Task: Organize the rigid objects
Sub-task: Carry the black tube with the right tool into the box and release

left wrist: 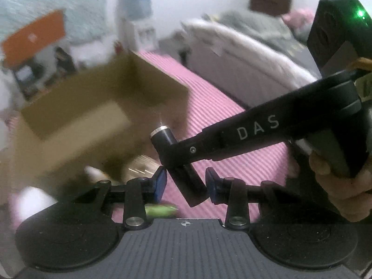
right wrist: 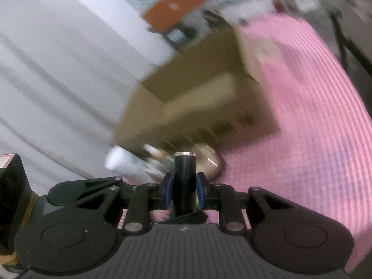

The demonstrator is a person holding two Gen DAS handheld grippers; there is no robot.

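Clearly the risk is a botched two-handed hold on the black cylinder [left wrist: 183,162]. The right claw [right wrist: 184,191] is clenched on it, blue pads pressing both sides, its silver-capped end sticking out ahead. The left claw [left wrist: 186,183] brackets the cylinder's lower end: the right pad seems to touch it, but a gap shows at the left pad, so I judge no firm grip there. If the two claws pull apart or twist against each other, the smooth tube could slide through the pads and drop onto the pink mat [left wrist: 223,116], among the blurred white bottle [right wrist: 125,162] and gold item [right wrist: 209,160] lying just before the cardboard box [right wrist: 202,97]. Both views are smeared, so fast movement adds to the chance of slipping.

Pose: the right claw reaches in from the right of the left-wrist view, crossing above the left claw, a hand [left wrist: 344,186] wrapped round its handle. Both claws tilt down toward the box, which sits near but apart from the cylinder
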